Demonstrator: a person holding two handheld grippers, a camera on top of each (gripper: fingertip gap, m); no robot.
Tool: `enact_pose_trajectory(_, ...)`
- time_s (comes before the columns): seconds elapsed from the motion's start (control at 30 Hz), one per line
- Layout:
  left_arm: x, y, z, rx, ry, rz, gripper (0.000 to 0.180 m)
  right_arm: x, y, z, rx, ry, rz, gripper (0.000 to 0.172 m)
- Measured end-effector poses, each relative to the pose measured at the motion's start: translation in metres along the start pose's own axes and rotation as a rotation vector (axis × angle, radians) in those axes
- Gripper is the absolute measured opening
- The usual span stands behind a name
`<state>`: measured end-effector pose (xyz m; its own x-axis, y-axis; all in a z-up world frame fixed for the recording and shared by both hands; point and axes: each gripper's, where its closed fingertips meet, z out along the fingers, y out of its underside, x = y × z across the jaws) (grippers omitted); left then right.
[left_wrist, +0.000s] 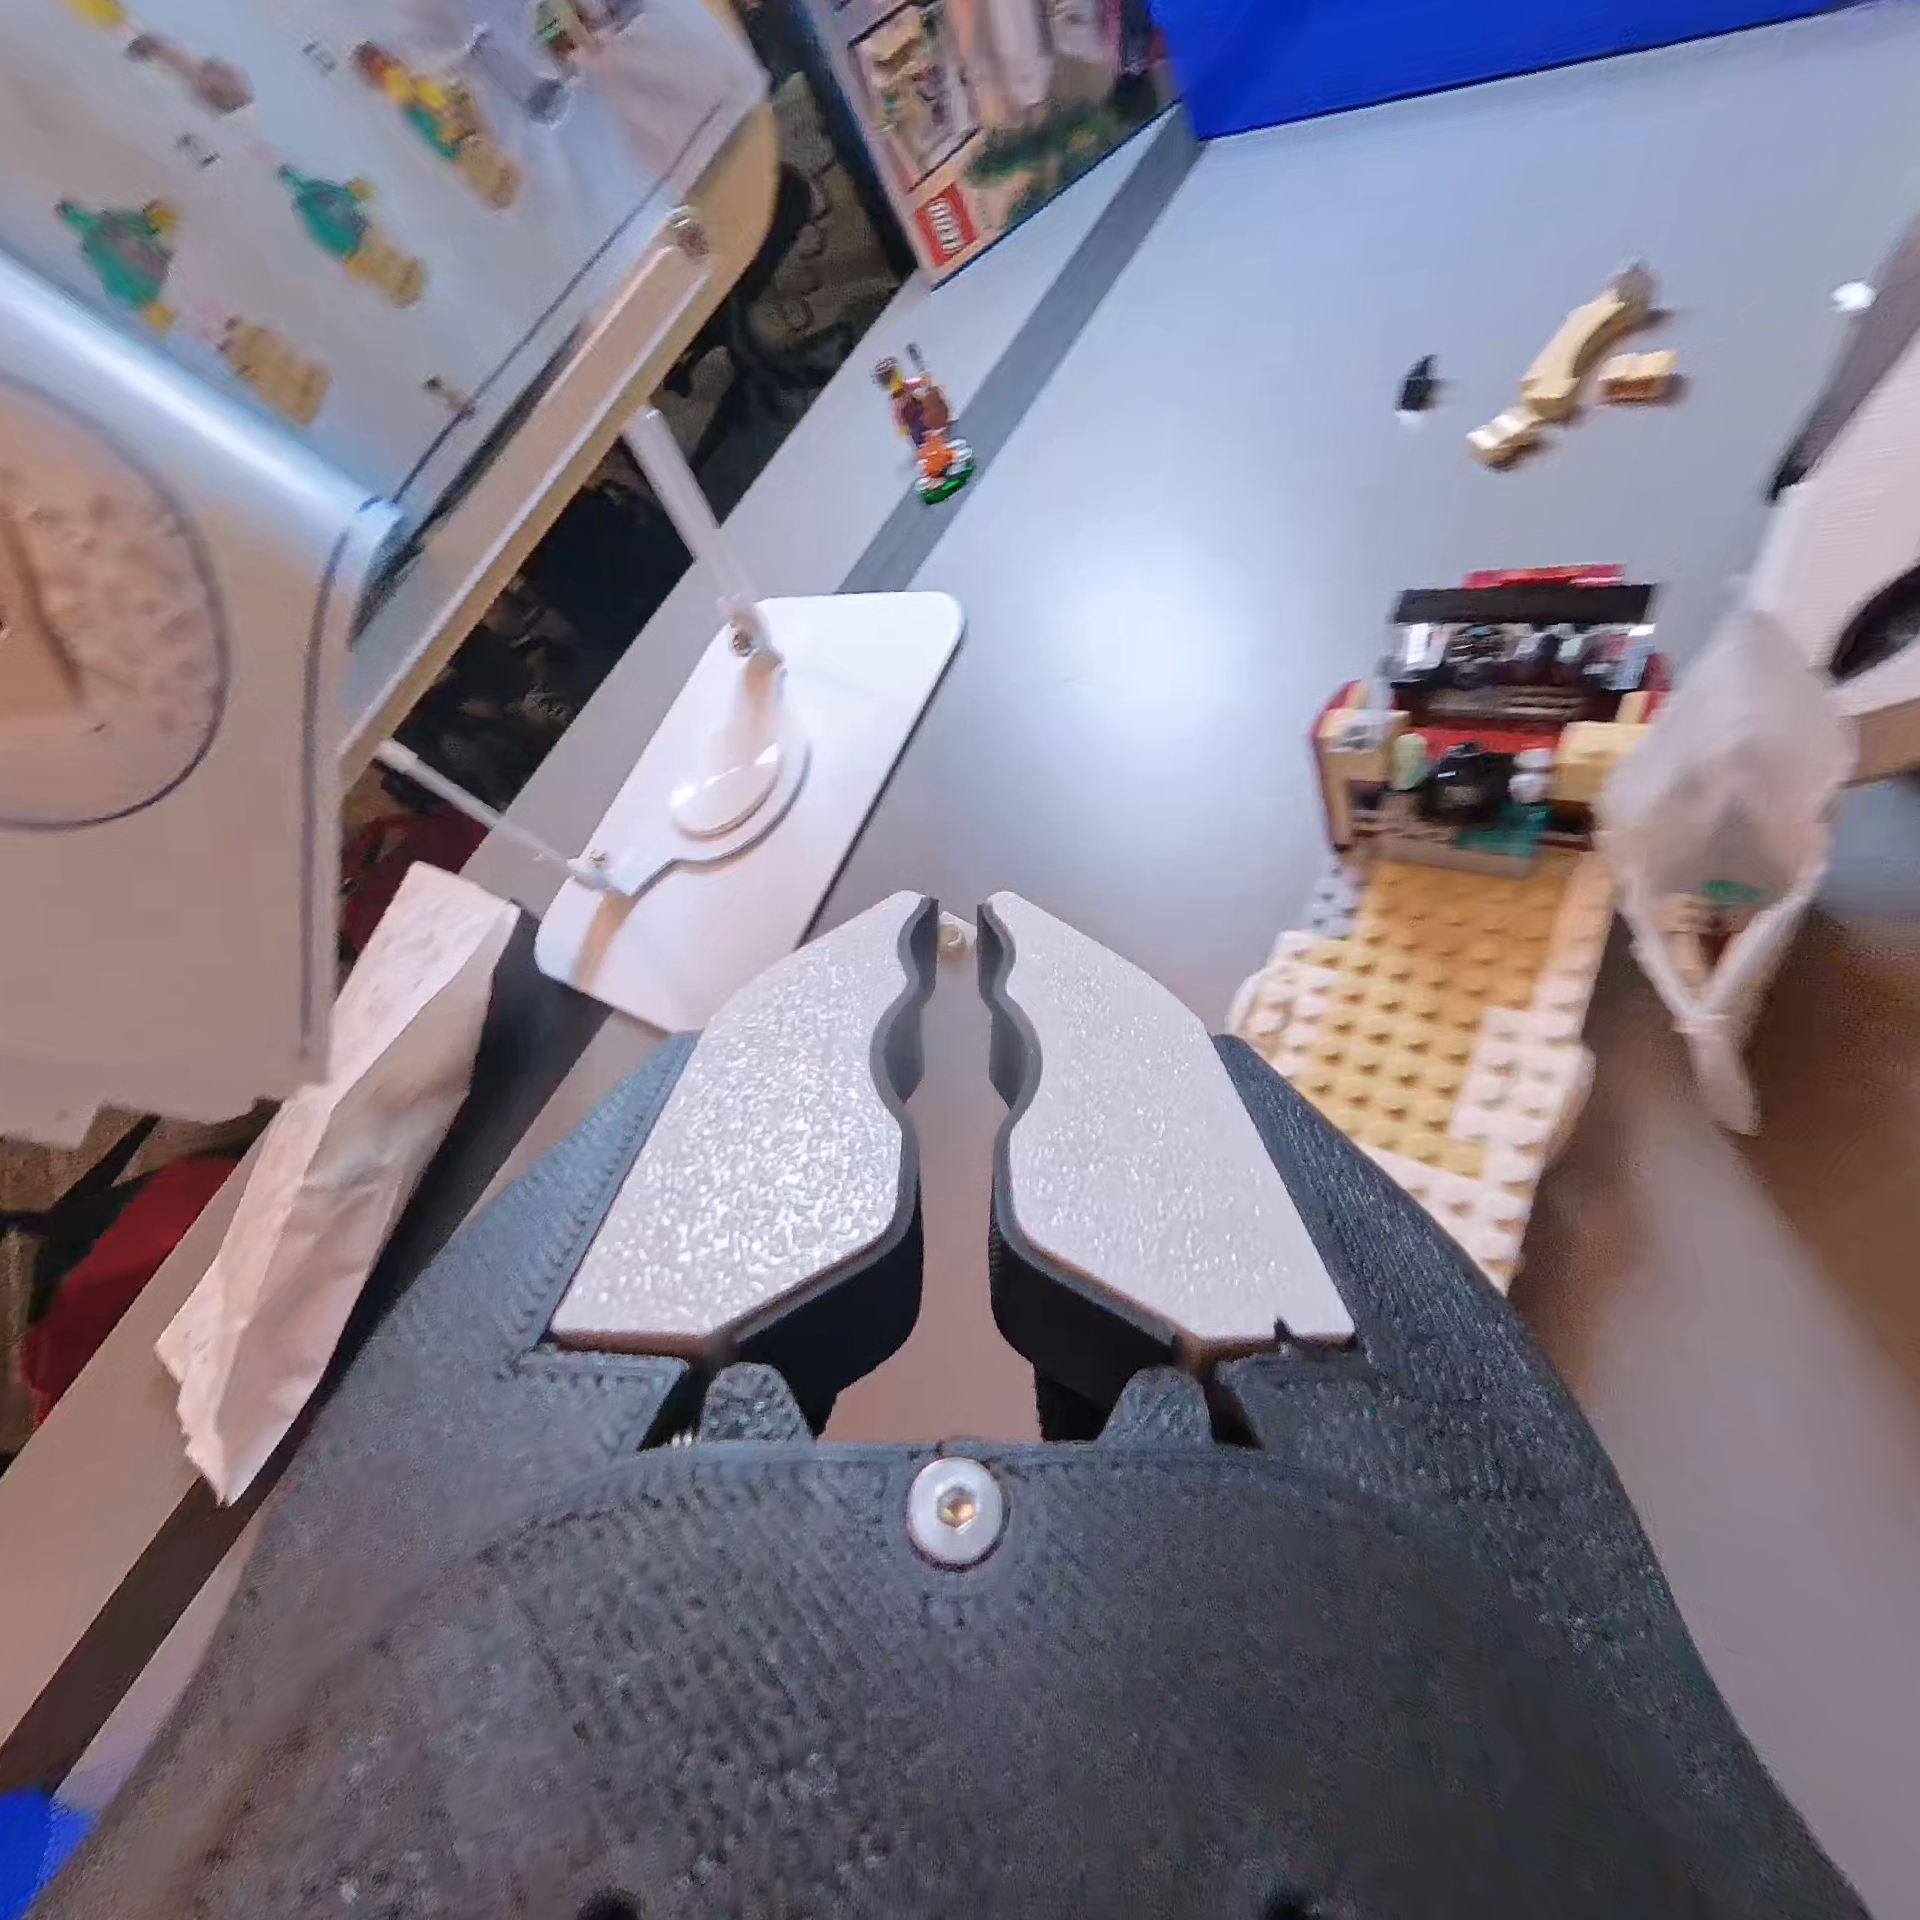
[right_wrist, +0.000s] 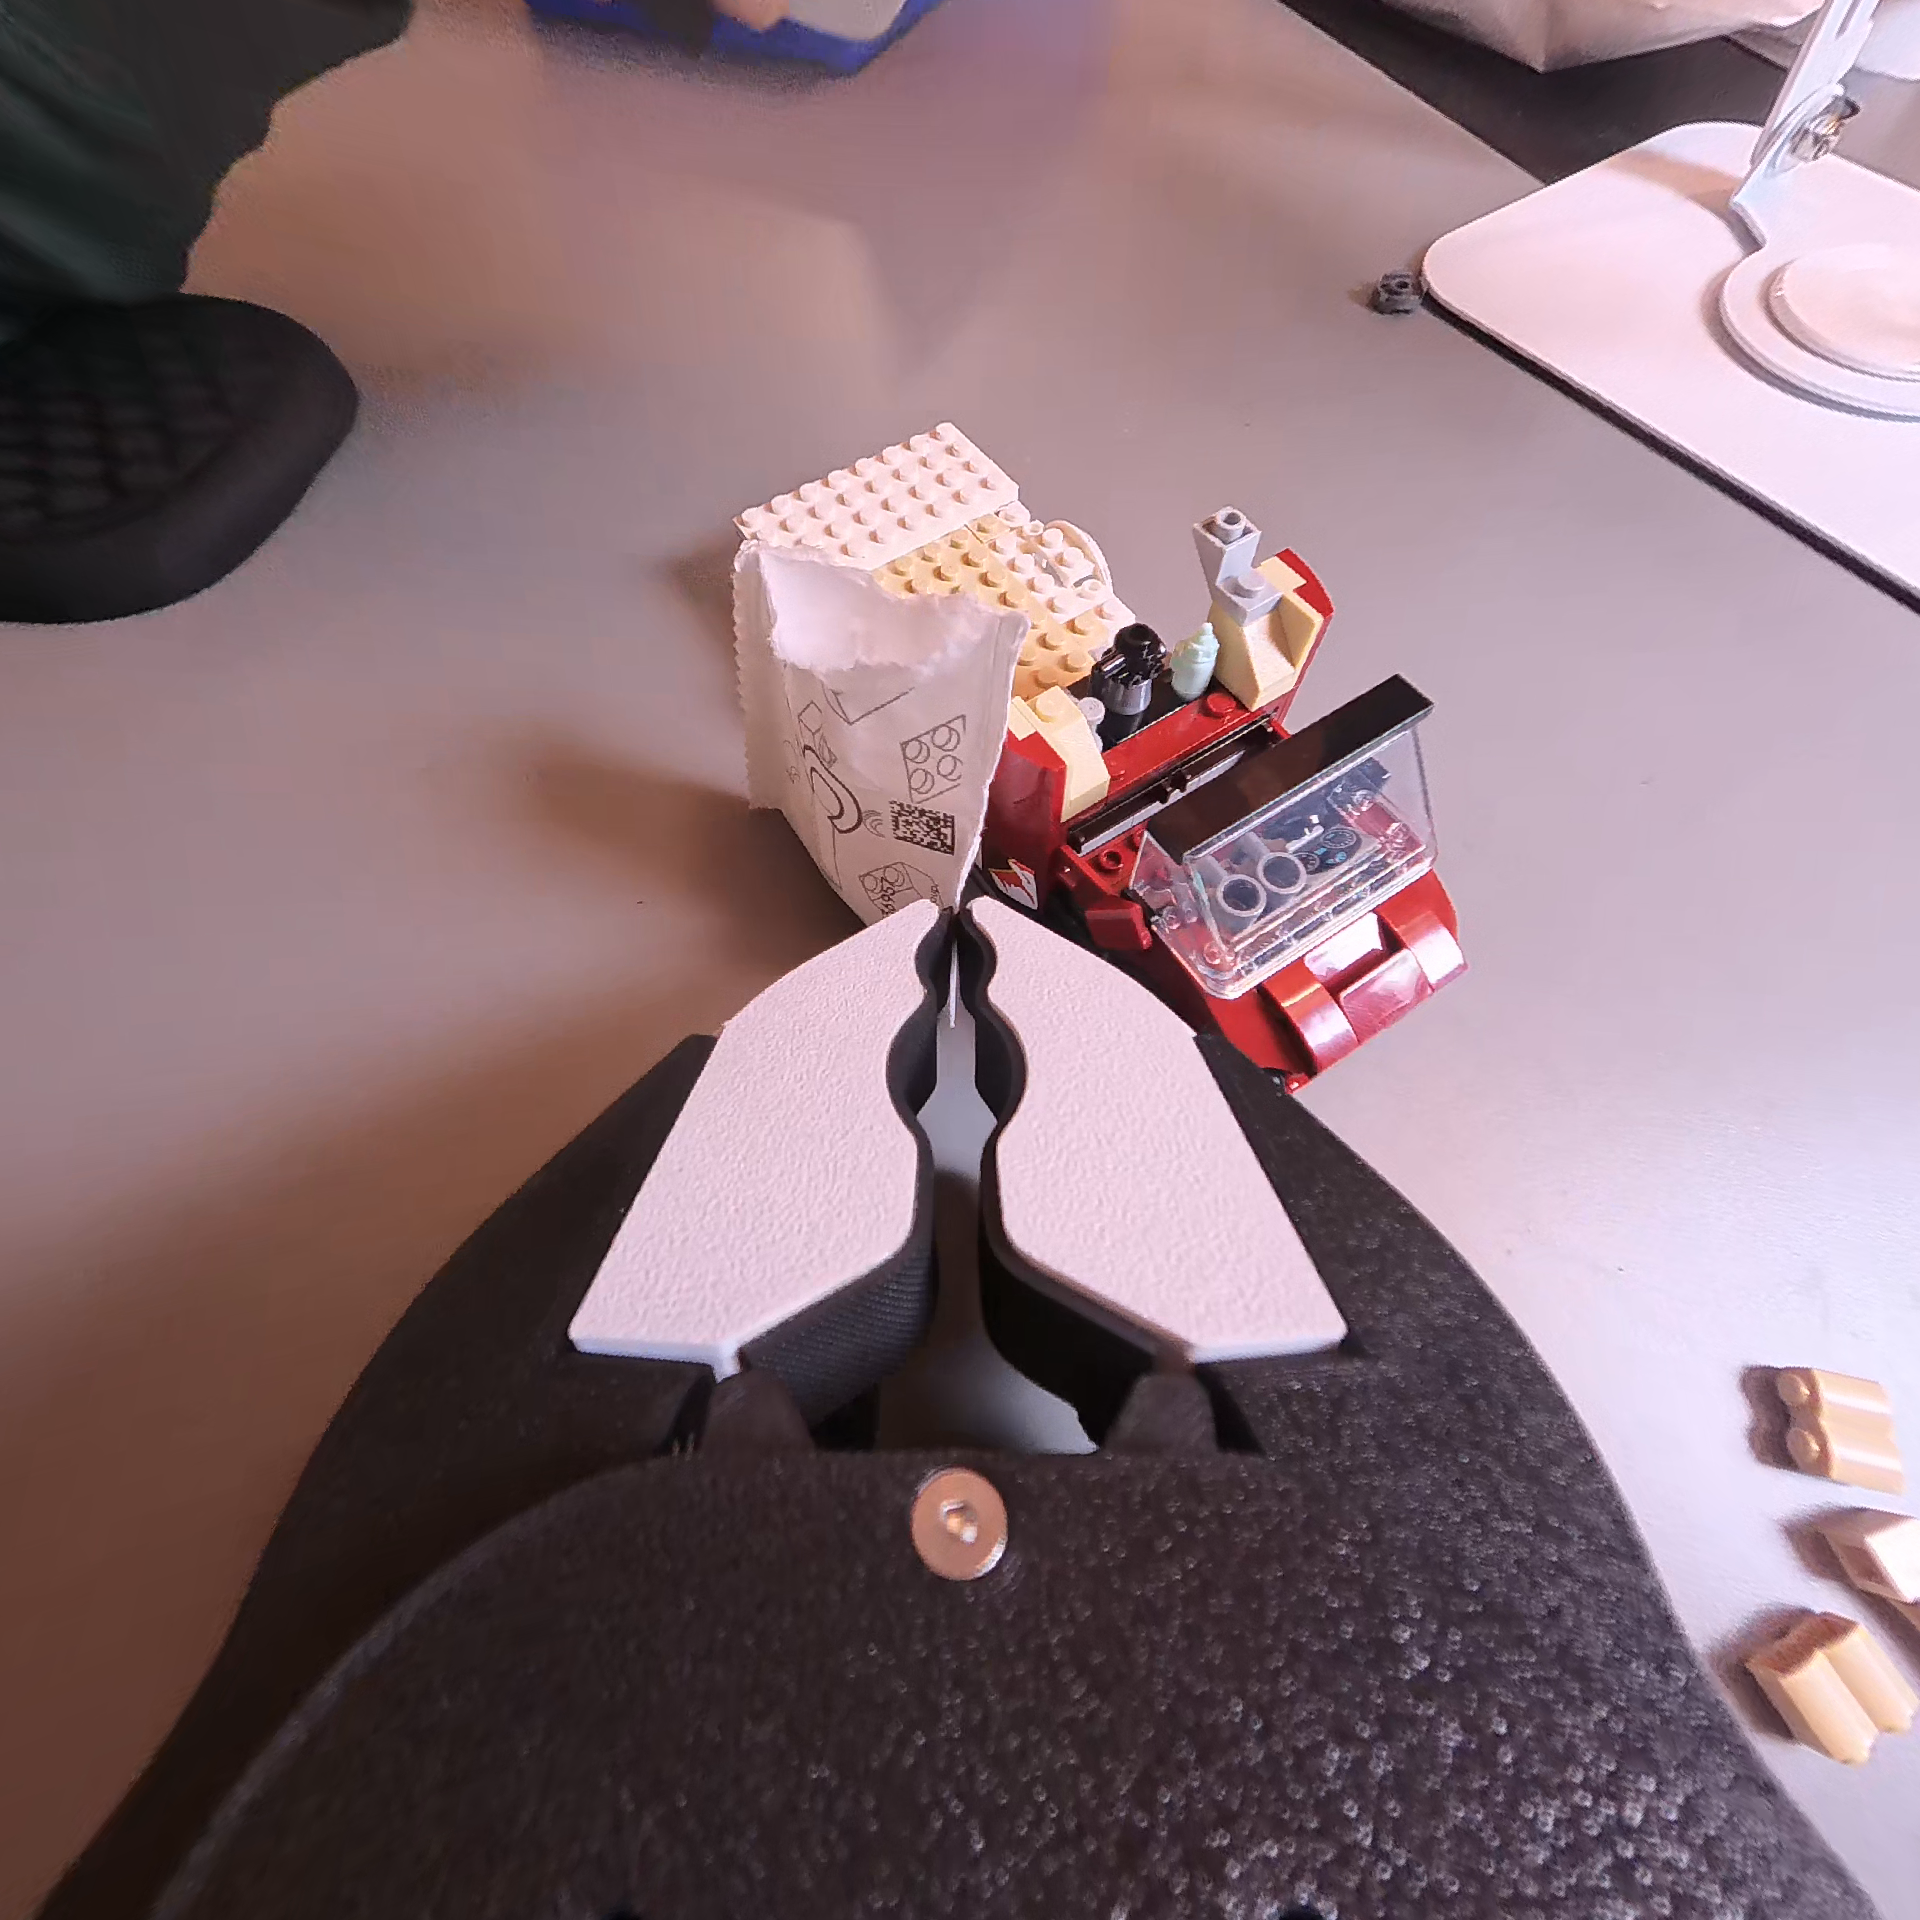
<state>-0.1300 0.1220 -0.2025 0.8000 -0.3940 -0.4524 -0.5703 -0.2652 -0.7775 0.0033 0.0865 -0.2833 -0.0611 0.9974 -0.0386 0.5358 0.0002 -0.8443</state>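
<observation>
Printing is carried by the white paper bag (right_wrist: 883, 748) pinched at its lower corner in the right claw (right_wrist: 958, 925): black line drawings of studded bricks, a square matrix code (right_wrist: 923, 828), and a short row of digits beside the claw tips. A small red-and-white sticker (right_wrist: 1016, 883) is seen on the side of the dark red brick vehicle (right_wrist: 1351, 966), and printed gauge dials (right_wrist: 1320, 842) under its clear windscreen. In the left wrist view a red square logo (left_wrist: 943, 223) is borne by a toy box (left_wrist: 997, 125). Faint print on a second paper bag (left_wrist: 343, 1122) is too blurred to be read.
</observation>
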Motion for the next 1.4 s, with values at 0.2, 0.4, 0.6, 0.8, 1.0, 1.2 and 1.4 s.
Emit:
enact_pose_trajectory(0.2, 0.071, -0.022, -0.004, 0.033, 0.211, 0.039, 0.007, 0.001, 0.001, 0.0, -0.008, 0.026, -0.023, 0.001)
enact_pose_trajectory(0.4, 0.114, -0.022, -0.007, 0.051, 0.433, -0.051, 0.008, 0.001, 0.001, 0.001, -0.012, 0.035, -0.043, 0.001)
enact_pose_trajectory(0.6, 0.128, -0.019, -0.004, 0.046, 0.5, -0.045, 0.01, 0.0, 0.002, 0.001, -0.013, 0.022, -0.039, 0.001)
enact_pose_trajectory(0.8, 0.132, -0.019, -0.005, 0.07, 0.536, -0.03, 0.027, -0.001, 0.002, 0.001, -0.012, 0.012, -0.041, 0.001)
enact_pose_trajectory(1.0, 0.108, -0.017, -0.009, 0.1, 0.519, -0.079, 0.034, -0.003, 0.002, 0.0, -0.009, 0.002, -0.042, 0.001)
enact_pose_trajectory(1.2, -0.023, 0.029, 0.02, 0.016, 0.089, -0.293, 0.029, -0.003, 0.002, 0.001, -0.012, 0.0, -0.041, 0.001)
enact_pose_trajectory(1.4, -0.066, 0.112, 0.081, -0.212, 0.119, -0.513, 0.029, -0.002, 0.002, 0.0, -0.013, 0.001, -0.045, 0.001)
